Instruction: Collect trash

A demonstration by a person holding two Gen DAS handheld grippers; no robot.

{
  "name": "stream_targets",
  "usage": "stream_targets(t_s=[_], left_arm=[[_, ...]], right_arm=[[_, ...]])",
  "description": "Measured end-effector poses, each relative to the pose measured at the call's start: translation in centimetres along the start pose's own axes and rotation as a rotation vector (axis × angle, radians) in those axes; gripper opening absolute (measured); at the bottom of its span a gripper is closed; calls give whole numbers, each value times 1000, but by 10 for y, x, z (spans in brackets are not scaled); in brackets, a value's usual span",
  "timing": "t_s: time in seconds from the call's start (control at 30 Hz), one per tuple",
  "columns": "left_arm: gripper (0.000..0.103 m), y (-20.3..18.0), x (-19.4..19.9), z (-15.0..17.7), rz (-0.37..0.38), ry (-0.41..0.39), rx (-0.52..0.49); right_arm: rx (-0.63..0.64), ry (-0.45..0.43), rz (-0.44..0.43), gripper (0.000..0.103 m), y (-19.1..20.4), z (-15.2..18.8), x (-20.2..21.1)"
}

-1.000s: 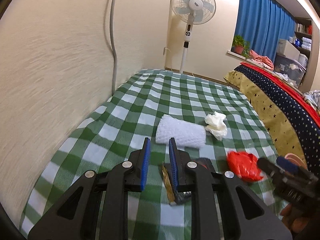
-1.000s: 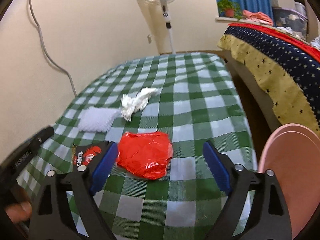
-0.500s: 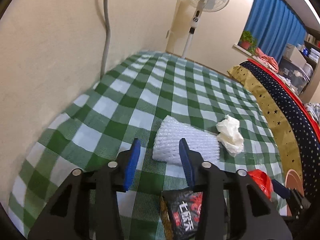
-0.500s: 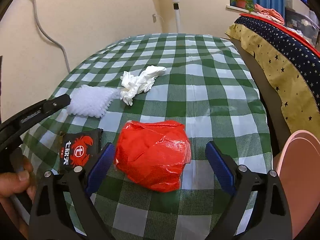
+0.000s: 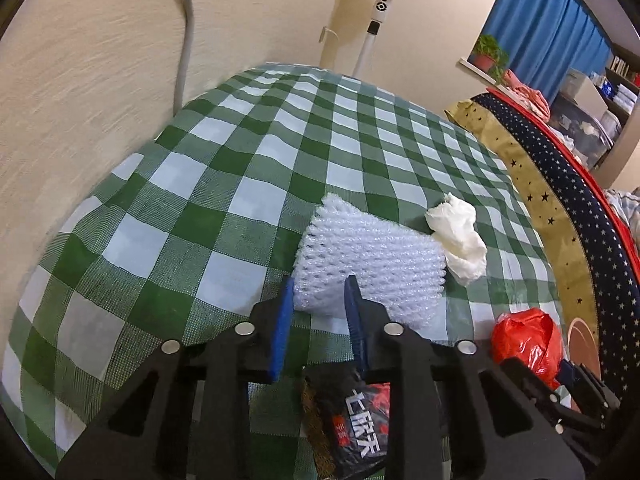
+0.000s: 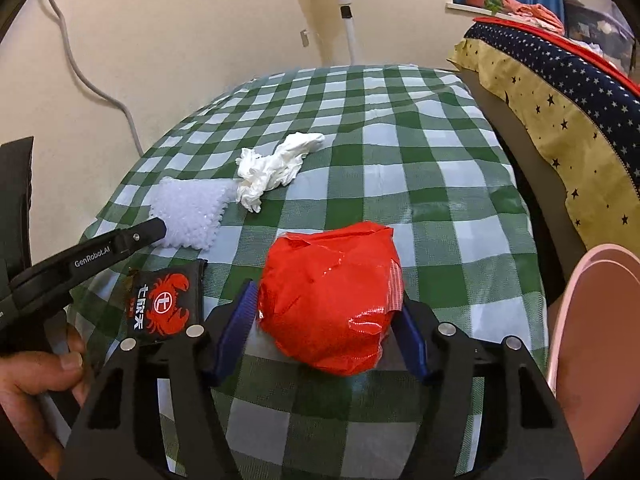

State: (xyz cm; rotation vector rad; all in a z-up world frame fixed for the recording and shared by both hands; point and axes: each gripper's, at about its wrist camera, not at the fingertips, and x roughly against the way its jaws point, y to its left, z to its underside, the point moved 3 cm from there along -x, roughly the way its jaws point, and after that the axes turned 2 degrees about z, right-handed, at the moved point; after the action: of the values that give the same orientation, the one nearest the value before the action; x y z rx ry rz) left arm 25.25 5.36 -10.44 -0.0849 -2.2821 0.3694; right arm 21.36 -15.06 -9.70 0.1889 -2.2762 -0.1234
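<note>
A white foam net sleeve point(image 5: 372, 256) lies on the green checked tablecloth point(image 5: 200, 184); its near edge sits between the fingers of my left gripper point(image 5: 318, 292), which is open. A crumpled white tissue point(image 5: 458, 236) lies just right of it. A black snack wrapper with a red crab point(image 6: 164, 304) lies under the left gripper. A crumpled red plastic bag point(image 6: 332, 296) sits between the open fingers of my right gripper point(image 6: 326, 308); whether the pads touch it is unclear. The foam sleeve point(image 6: 188, 212) and the tissue point(image 6: 272, 168) also show in the right wrist view.
A pink bin point(image 6: 596, 344) stands off the table's right edge. A bed with a starred cover point(image 6: 560, 92) runs along the right. A standing fan point(image 5: 384, 0) and a wall cable point(image 5: 184, 36) are at the far end.
My left gripper has moved forward from over the snack wrapper to the foam sleeve's edge and opened a little. My right gripper has moved forward around the red bag and narrowed on it.
</note>
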Motion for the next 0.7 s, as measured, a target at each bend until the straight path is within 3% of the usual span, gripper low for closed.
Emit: stream_targets(t_s=[0.03,0.13,0.7], left_arm=[[15,-1,1,1,2,-1,-5],[9,-4,6,1,-11,-18,-23],[7,-33,79,2,12,-125,-74]], right_arm=[[-3,-2,1,64,-1,1,2],[-10,-20,-1,64,-4,-1,11],[21,-142,45,64,-18,-2,97]])
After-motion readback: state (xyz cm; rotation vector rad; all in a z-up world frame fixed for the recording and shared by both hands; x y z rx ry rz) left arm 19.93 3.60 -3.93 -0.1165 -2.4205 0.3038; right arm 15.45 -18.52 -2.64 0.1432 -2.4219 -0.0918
